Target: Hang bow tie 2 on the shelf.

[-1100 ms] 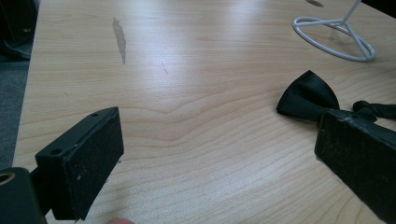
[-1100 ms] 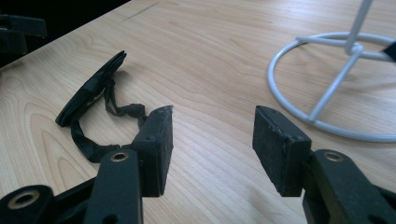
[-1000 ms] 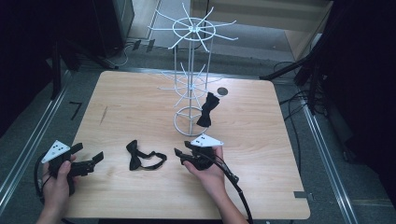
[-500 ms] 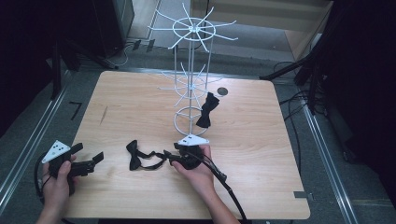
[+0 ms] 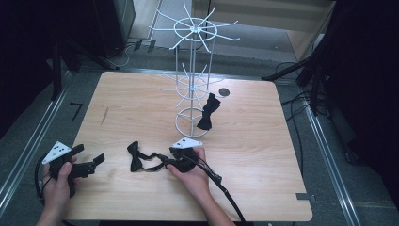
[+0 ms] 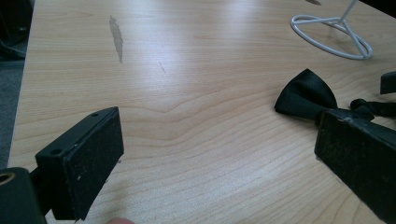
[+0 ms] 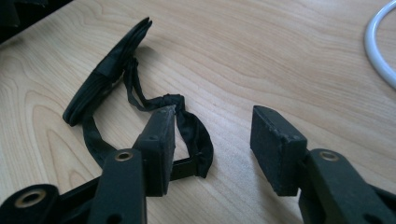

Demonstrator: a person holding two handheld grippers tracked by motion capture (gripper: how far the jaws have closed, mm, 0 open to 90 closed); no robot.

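Strap of bow tie [image 7: 140,100] beside right tongs [image 7: 212,140], ungripped.

Lab: railed floor [image 5: 28,155], trailing cables [image 5: 294,101]

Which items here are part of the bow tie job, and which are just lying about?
In the job:
- bow tie on the table, its strap by the open right gripper
- white wire rack
- second bow tie hanging on the rack
- left gripper, open, waiting

Lying about:
- dark round disc on the table
- cables on the floor
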